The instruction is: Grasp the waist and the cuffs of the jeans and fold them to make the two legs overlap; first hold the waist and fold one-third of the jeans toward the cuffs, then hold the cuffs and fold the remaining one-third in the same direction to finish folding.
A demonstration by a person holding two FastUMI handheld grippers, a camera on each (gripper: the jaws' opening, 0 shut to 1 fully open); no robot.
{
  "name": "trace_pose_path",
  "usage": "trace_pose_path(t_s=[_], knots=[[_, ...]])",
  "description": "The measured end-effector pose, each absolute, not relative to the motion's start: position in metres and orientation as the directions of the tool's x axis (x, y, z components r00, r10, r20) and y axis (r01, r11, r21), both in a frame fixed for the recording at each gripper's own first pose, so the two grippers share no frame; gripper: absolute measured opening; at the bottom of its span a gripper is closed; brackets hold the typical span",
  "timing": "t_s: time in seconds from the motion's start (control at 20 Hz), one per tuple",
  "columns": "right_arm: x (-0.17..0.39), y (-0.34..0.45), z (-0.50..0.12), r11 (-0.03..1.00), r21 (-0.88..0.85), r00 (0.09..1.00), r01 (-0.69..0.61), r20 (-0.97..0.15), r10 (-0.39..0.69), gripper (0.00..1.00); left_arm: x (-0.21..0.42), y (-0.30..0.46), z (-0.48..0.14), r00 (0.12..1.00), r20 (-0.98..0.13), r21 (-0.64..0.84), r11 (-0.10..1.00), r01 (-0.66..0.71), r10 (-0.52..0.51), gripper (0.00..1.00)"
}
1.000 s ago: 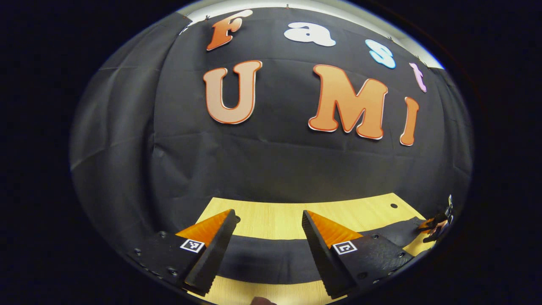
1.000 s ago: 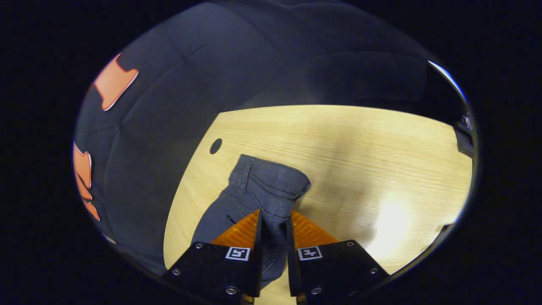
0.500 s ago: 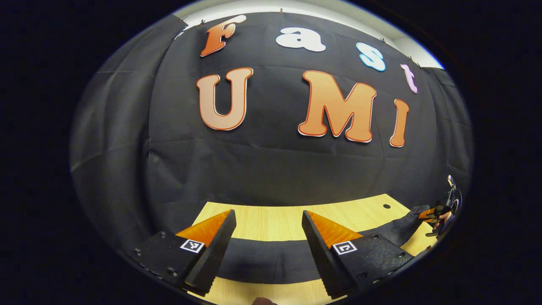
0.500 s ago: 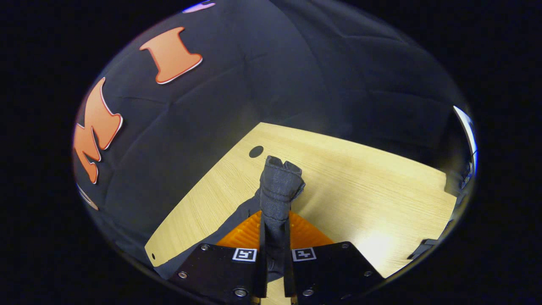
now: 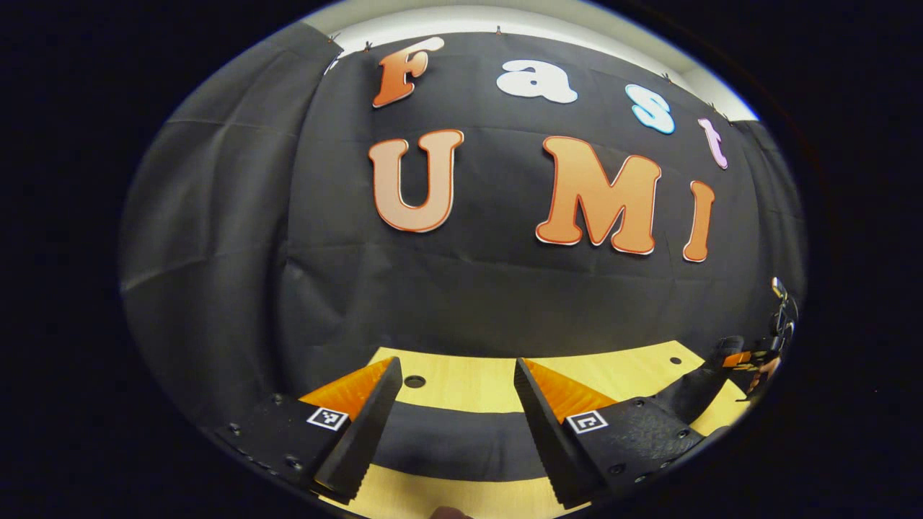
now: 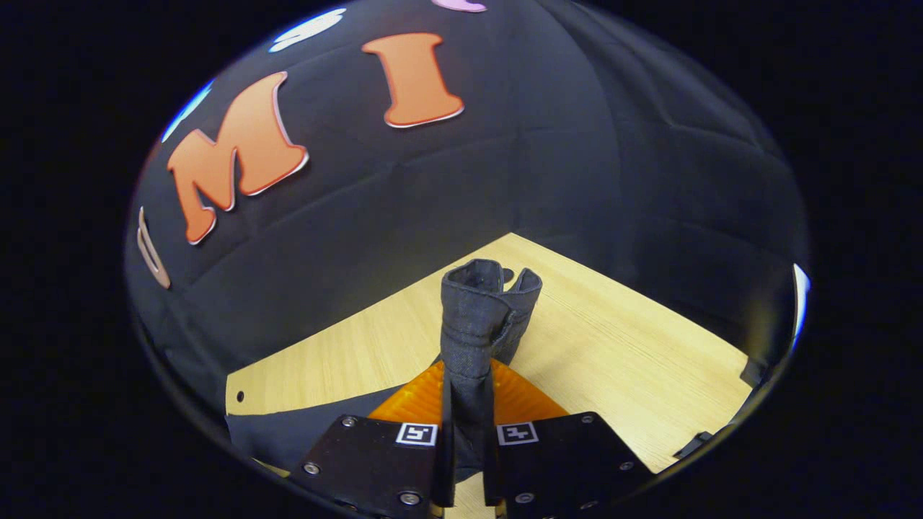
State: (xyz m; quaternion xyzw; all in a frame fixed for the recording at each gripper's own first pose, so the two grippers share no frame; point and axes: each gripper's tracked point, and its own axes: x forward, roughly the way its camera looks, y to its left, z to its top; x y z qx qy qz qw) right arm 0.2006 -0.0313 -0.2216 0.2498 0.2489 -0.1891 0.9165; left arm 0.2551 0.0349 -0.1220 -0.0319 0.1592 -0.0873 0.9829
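The right hand-held gripper [image 6: 467,425] stays clamped on the jeans [image 6: 472,328], waist now lifted higher off the table [image 6: 620,360]; the left hand-held gripper [image 5: 454,411] still hovers open above the dark leg.

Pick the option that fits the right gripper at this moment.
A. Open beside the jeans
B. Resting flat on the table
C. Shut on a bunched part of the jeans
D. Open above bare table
C: in the right gripper view, the right gripper has both fingers pressed on a bunched fold of the jeans, lifted above the table.
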Motion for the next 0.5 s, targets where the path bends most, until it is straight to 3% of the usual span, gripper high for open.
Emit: trace_pose_path(t_s=[0.5], knots=[[0.235, 0.082, -0.185, 0.967, 0.181, 0.871, 0.181, -0.485, -0.072, 0.16, 0.233, 0.041, -0.124, 0.94, -0.309, -0.065, 0.989, 0.131, -0.144, 0.94]])
